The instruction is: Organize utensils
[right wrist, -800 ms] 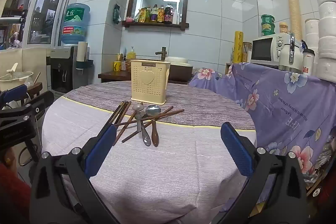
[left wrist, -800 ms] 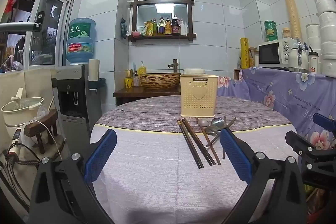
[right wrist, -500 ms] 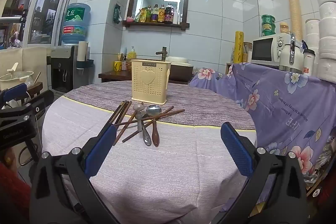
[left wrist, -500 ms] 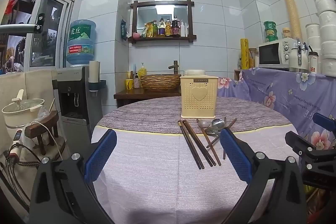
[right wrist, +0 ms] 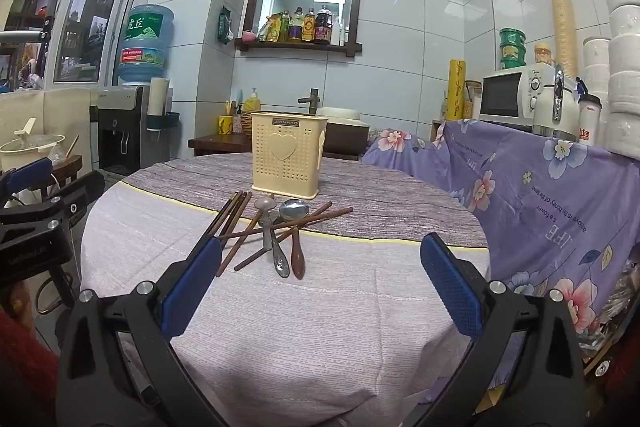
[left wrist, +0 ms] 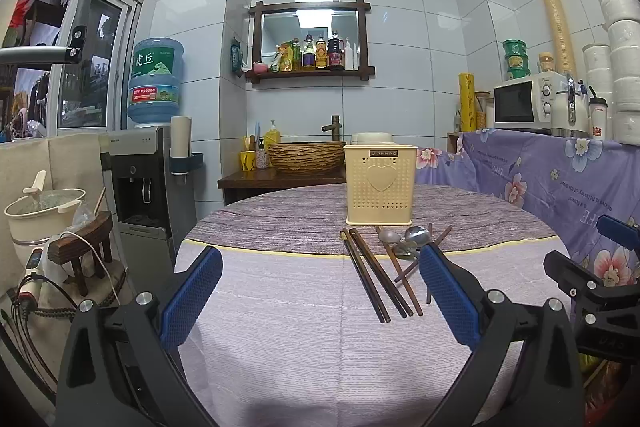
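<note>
Both of my grippers have their jaws spread wide with nothing between them. My left gripper [left wrist: 320, 295] hangs over the near part of the round table [left wrist: 280, 347], and its blue pads [left wrist: 192, 295] sit far apart with only bare pale cloth between them. My right gripper [right wrist: 320, 291] is the same, wide open above plain cloth, not touching anything. Just past the right-hand pad in the left view lies the pile of utensils. Some dark chopsticks [left wrist: 376, 275] lie side by side, pointing toward me, and more brown sticks cross each other beside them. Two spoons [right wrist: 280, 227] rest on top of the crossed sticks, bowls facing the far side and handles toward me. Behind the pile, near the middle of the table, stands the cream holder [right wrist: 286, 159] with a heart on its front, upright, and apart from the pile. I have lots of free cloth in front of the pile and on the left side of the table. On the right, the table edge sits close to a purple flowered cloth [right wrist: 540, 187] that hangs from a counter. On the left, past the table edge, a water dispenser [left wrist: 144, 187] and a small wooden stool [left wrist: 86, 247] stand.
</note>
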A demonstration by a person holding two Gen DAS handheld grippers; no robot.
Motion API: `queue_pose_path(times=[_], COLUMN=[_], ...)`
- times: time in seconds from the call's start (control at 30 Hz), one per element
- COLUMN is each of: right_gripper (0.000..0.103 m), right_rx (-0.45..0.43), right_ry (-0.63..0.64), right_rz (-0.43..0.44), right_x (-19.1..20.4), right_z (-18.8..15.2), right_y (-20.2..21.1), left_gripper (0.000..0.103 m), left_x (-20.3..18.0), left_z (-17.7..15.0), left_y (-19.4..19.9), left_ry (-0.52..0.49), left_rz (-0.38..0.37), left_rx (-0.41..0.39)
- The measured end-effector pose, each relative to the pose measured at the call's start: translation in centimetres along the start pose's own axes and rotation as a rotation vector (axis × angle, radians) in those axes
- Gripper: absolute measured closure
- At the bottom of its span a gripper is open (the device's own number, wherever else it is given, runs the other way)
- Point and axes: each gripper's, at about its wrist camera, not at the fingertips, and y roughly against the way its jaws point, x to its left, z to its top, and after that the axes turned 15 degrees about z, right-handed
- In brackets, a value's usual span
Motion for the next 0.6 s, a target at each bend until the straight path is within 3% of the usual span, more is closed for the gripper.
queue_pose_path(times=[0.6], right_gripper=[0.005], right_rx=[0.001], right_ry=[-0.001], right_rz=[0.0], right_x=[-0.01], right_z=[-0.04], right_y=[-0.25], left_gripper=[0.005], left_x=[-0.04], left_z=[-0.15], left_y=[-0.07], left_ry=[-0.005], left_rz=[-0.001], left_rx=[-0.001])
